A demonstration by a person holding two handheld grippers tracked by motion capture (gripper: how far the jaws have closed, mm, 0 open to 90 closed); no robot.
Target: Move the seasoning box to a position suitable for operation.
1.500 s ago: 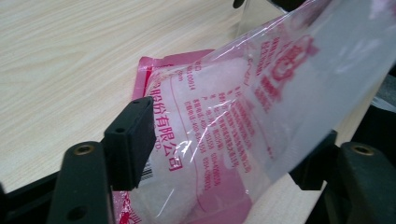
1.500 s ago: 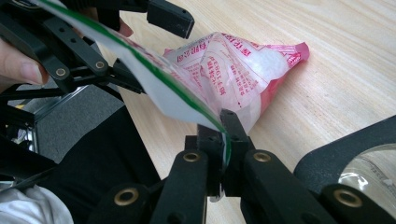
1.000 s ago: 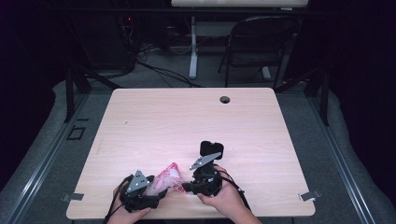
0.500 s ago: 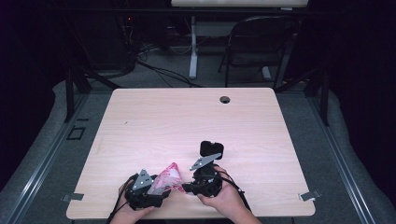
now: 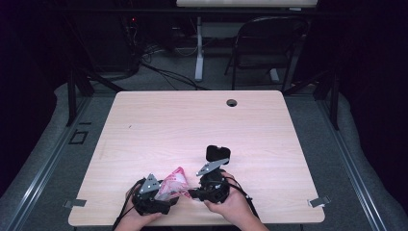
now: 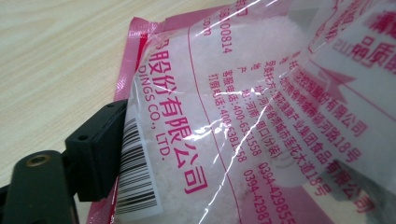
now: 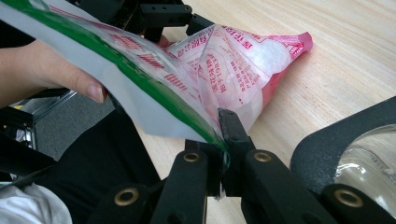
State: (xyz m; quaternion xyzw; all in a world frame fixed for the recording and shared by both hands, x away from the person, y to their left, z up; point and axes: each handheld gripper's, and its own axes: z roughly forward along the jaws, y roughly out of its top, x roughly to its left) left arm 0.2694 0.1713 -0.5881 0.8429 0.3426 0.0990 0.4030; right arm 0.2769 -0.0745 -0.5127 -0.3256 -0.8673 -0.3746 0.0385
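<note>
A clear plastic bag (image 5: pixel 174 183) of white granules with pink print hangs between both grippers near the table's front edge. My left gripper (image 5: pixel 166 196) has the bag (image 6: pixel 224 116) between its jaws. One black pad (image 6: pixel 98 149) lies against the barcode side and the other is hidden behind the bag. These jaws have just been opening slightly, with the bag still between them. My right gripper (image 7: pixel 223 137) is shut on the green-edged rim of the bag (image 7: pixel 233 60); in the high view, this right gripper (image 5: pixel 193 193) is just right of the bag.
A black-rimmed glass container (image 7: pixel 355 163) stands close on the right gripper's far side, seen as a black shape (image 5: pixel 217 153) in the high view. The wooden table (image 5: pixel 202 125) has a cable hole (image 5: pixel 232 102) at the back. A hand (image 7: pixel 56 70) holds the left gripper.
The left gripper has crept slightly rightward toward the bag. The right gripper and the bag have kept still.
</note>
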